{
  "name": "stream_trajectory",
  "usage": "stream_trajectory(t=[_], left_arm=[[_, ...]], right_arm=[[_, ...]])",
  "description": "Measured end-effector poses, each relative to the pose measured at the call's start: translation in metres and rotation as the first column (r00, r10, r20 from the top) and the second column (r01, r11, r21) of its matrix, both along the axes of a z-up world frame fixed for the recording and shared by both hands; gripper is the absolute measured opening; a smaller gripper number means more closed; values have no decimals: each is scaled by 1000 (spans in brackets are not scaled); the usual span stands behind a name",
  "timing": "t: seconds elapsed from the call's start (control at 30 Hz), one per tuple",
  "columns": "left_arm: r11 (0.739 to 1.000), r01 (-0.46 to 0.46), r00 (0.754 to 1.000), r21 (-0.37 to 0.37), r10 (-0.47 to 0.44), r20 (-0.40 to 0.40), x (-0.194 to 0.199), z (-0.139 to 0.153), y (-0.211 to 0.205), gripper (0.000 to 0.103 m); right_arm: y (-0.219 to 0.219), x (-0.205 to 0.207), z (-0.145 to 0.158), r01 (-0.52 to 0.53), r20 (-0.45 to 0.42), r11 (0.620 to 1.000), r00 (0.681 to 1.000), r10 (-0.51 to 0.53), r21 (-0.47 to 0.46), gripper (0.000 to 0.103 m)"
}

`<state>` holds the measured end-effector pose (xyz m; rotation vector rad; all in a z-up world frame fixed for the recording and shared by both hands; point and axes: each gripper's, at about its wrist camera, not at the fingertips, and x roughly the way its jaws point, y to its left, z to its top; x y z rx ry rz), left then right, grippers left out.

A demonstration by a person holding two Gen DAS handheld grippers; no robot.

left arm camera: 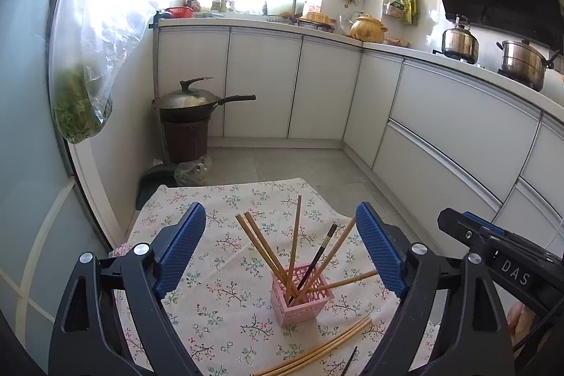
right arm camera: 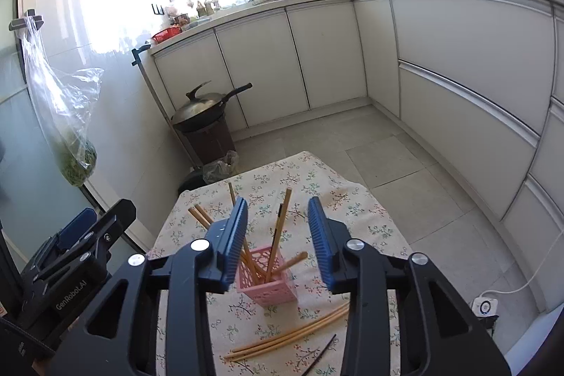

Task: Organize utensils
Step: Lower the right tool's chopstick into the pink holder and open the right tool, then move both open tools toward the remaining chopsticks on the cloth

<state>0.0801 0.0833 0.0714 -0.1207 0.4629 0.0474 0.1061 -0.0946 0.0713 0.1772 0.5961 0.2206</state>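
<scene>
A pink lattice holder [left arm camera: 302, 295] stands upright on the floral tablecloth [left arm camera: 218, 298], with wooden chopsticks [left arm camera: 262, 247] fanning out of it: 2 lean toward 11 o'clock, 1 rises near 12, 1 tips low toward 3. A dark chopstick [left arm camera: 321, 252] among them slants toward 1 o'clock. More loose wooden chopsticks [right arm camera: 292, 333] lie flat at the holder's 6 o'clock, their long axis running from 8 to 2; their near ends are cut off in the left view. A thin dark stick [right arm camera: 322, 353] lies beside them, hard to make out. The left gripper [left arm camera: 281, 247] is spread wide, gripping nothing. The right gripper [right arm camera: 278, 240] is parted and empty, its left finger [right arm camera: 232, 242] hiding some sticks.
</scene>
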Motion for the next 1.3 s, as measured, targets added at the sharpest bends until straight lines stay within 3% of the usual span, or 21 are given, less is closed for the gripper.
stream_trajectory(t=[0.23,0.33,0.5,0.83,0.97,1.1,1.2,1.3], left_arm=[[999,31,999,32,-31,-11,-10,-3,-12,94],[998,40,999,47,-39,-18,-12,-7,-17,95],[996,58,997,68,-55,-46,-13,-17,-24,96],[982,136,984,128,-119,-132,-6,-38,-46,96],[962,216,959,166,-178,-219,0,-58,-61,96],[927,307,921,217,-231,-314,5,-84,-81,96],[901,368,889,230,-268,-371,5,-101,-93,96],[868,431,850,247,-298,-435,5,-120,-108,96]], right_arm=[[-14,-12,-13,41,-26,999,999,-41,-20,59],[-25,-19,-17,77,-17,997,997,-77,-6,74],[-45,-27,-25,121,-33,992,992,-120,23,88],[-70,-39,-54,125,-109,989,987,-116,80,95],[-92,-47,-82,151,-181,981,975,-128,122,96],[-123,-52,-126,226,-310,963,935,-172,148,96],[-147,-49,-151,319,-414,929,884,-218,191,96],[-169,-52,-161,385,-469,878,855,-223,284,96]])
